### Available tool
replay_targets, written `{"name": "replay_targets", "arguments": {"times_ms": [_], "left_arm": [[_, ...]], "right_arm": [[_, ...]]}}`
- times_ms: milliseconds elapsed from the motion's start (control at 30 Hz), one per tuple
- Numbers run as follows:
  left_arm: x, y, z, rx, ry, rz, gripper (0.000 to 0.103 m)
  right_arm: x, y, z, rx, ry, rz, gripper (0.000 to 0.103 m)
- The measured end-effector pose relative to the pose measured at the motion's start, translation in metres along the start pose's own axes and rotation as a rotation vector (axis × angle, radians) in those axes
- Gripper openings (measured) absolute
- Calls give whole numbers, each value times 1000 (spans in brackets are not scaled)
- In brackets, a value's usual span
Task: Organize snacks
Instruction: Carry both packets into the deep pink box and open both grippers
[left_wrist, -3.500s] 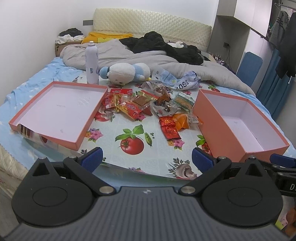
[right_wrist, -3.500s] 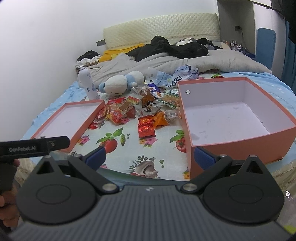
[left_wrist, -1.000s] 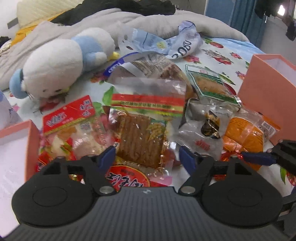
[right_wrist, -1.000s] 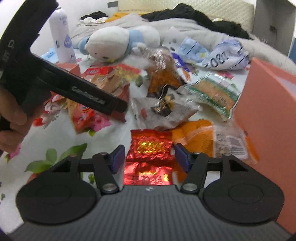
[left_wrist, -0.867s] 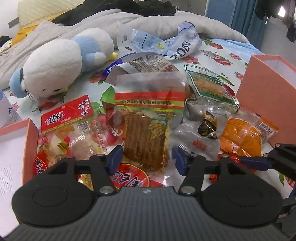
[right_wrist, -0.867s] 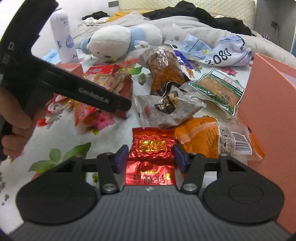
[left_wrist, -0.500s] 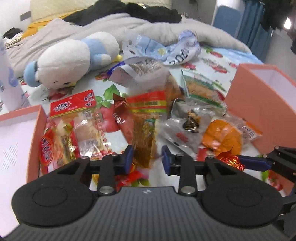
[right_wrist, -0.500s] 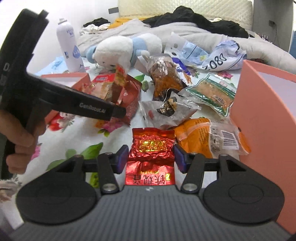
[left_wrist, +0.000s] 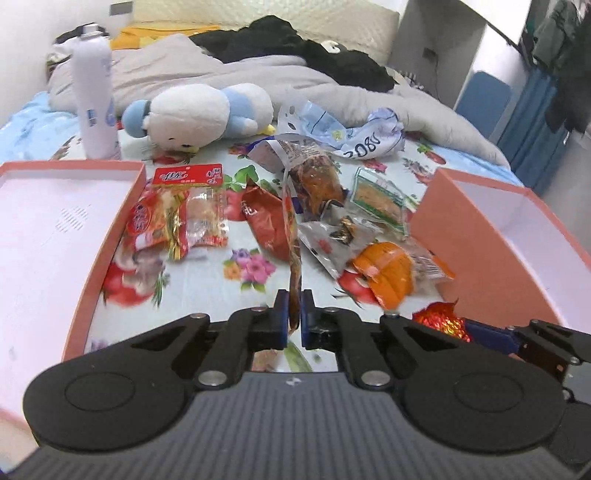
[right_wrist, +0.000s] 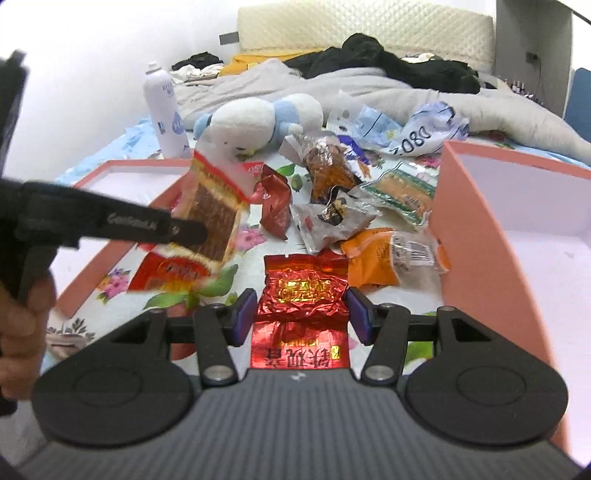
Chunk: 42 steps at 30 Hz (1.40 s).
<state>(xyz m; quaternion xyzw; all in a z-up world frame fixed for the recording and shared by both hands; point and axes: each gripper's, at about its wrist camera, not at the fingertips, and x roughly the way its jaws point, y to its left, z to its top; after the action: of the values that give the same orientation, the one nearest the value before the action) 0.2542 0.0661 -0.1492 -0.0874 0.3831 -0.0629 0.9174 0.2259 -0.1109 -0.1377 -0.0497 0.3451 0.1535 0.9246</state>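
Observation:
My left gripper (left_wrist: 293, 321) is shut on a clear packet of brown crackers (left_wrist: 294, 254), which hangs edge-on above the flowered cloth. The right wrist view shows that cracker packet (right_wrist: 218, 218) lifted and tilted over the edge of the shallow pink tray (right_wrist: 110, 251). My right gripper (right_wrist: 301, 319) is shut on a red foil packet (right_wrist: 301, 291), with a pad against each side. The deep pink box (right_wrist: 472, 240) stands just to its right. Loose snacks lie between the tray (left_wrist: 125, 206) and the box (left_wrist: 480, 251): an orange packet (left_wrist: 388, 269), a grey one (left_wrist: 332, 236), a dark red one (left_wrist: 266, 221).
A white and blue plush toy (left_wrist: 199, 114), a white spray bottle (left_wrist: 96, 99) and a crumpled blue and white bag (left_wrist: 351, 136) lie behind the snacks. Behind them are a grey blanket (left_wrist: 314, 81) and dark clothes. A hand (right_wrist: 18, 332) holds the left gripper's handle.
The left gripper has shut on the cracker packet and lifted it back towards the tray, rolling it edge-on. The right gripper has risen and drawn back with the red foil packet.

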Motion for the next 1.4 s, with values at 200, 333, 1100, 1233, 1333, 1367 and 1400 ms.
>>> {"name": "replay_targets", "arguments": {"times_ms": [200, 333, 1100, 1233, 1333, 1367, 1400], "left_arm": [[-51, -24, -19, -33, -56, 5, 7], [-81, -41, -31, -57, -80, -19, 7], [-173, -156, -44, 27, -175, -209, 7], [-157, -182, -30, 72, -166, -242, 7], [-141, -198, -18, 84, -153, -270, 7], [-135, -203, -14, 83, -146, -281, 7], [-130, -209, -9, 84, -143, -292, 7]], "right_arm": [[-44, -6, -4, 26, -37, 8, 56], [-74, -9, -6, 34, -59, 14, 56], [-190, -71, -21, 150, -202, -140, 56], [-184, -90, -18, 169, -206, -180, 56], [-178, -105, -13, 177, -208, -207, 56], [-176, -109, -11, 179, -208, -213, 56], [-175, -114, -9, 175, -207, -217, 56]]}}
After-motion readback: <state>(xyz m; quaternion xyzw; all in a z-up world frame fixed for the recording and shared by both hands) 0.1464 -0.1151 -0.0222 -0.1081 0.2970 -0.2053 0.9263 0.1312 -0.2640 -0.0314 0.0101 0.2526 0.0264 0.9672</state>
